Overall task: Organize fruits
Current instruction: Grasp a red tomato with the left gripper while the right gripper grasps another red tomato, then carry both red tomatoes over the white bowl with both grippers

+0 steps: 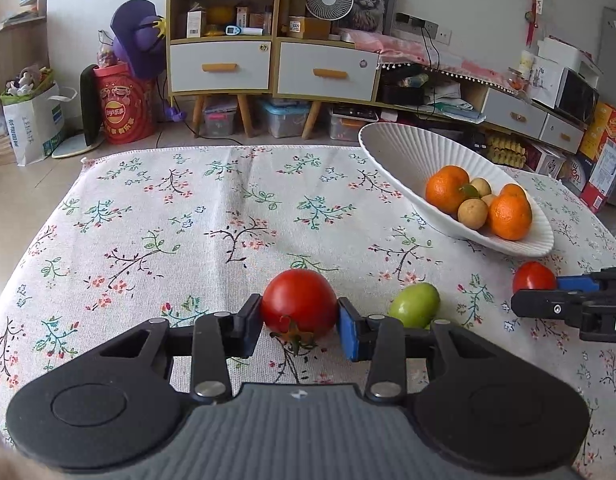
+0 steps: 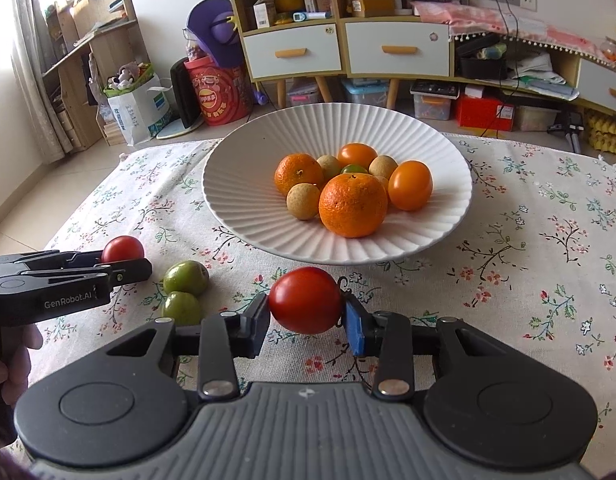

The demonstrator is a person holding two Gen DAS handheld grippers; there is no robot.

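My left gripper (image 1: 300, 320) is shut on a red tomato (image 1: 299, 300) that rests on the flowered cloth, its stem facing me. Just right of it lies a green fruit (image 1: 414, 305). My right gripper (image 2: 306, 322) is shut on a second red tomato (image 2: 305, 298), directly in front of the white ribbed bowl (image 2: 244, 216). That bowl holds oranges (image 2: 352, 204), small tan fruits and orange tomatoes. Two green fruits (image 2: 186, 277) lie between the grippers. Each gripper shows in the other's view: the left gripper (image 2: 126, 262) at the left edge, the right gripper (image 1: 539, 290) at the right edge.
The flowered tablecloth (image 1: 188, 220) covers the table, with bare cloth left of the bowl (image 1: 407, 160). A person's hand (image 2: 16, 356) holds the left tool. Cabinets (image 1: 268, 64), bins and boxes stand on the floor beyond the table's far edge.
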